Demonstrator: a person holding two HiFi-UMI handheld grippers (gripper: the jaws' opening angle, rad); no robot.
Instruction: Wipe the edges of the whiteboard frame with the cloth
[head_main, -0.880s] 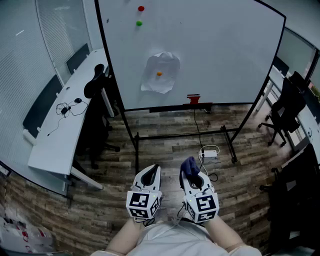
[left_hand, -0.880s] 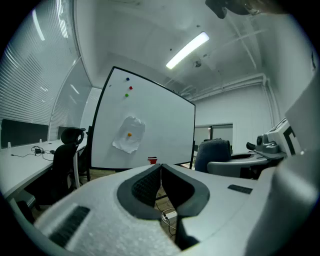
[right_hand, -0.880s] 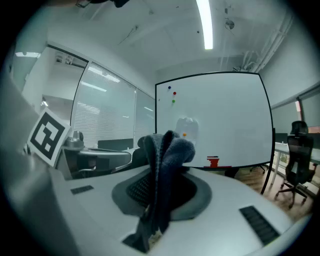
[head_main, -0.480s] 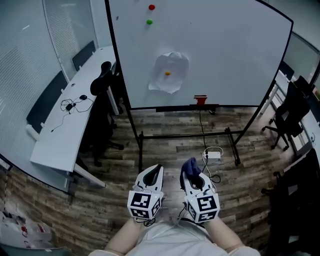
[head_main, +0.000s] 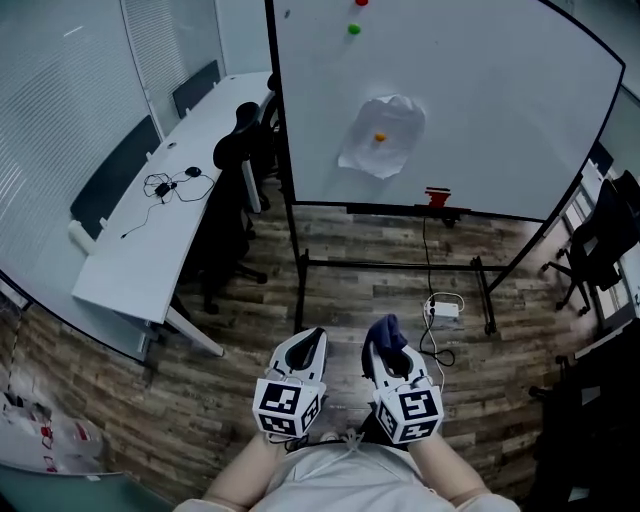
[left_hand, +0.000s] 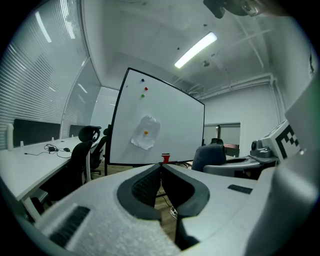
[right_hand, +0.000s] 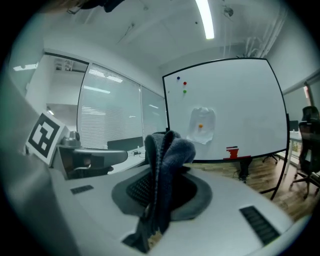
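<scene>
Right fingers: the right gripper (right_hand: 165, 170) is clamped on the dark blue knitted cloth (right_hand: 170, 147), which bunches above the tips.
Left fingers: the left gripper (left_hand: 161, 167) is pressed together on nothing.
Ahead of the fingers: the large white whiteboard with a black frame (head_main: 480, 90) stands well apart, with the cloth off it.
Change: both grippers stay low as before, and the board has slid rightward in the head view.

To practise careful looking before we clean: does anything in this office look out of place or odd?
A crumpled sheet of paper hangs on the whiteboard under an orange magnet. A tangled cable lies loose on the desk. Nothing looks spilled or broken.
</scene>
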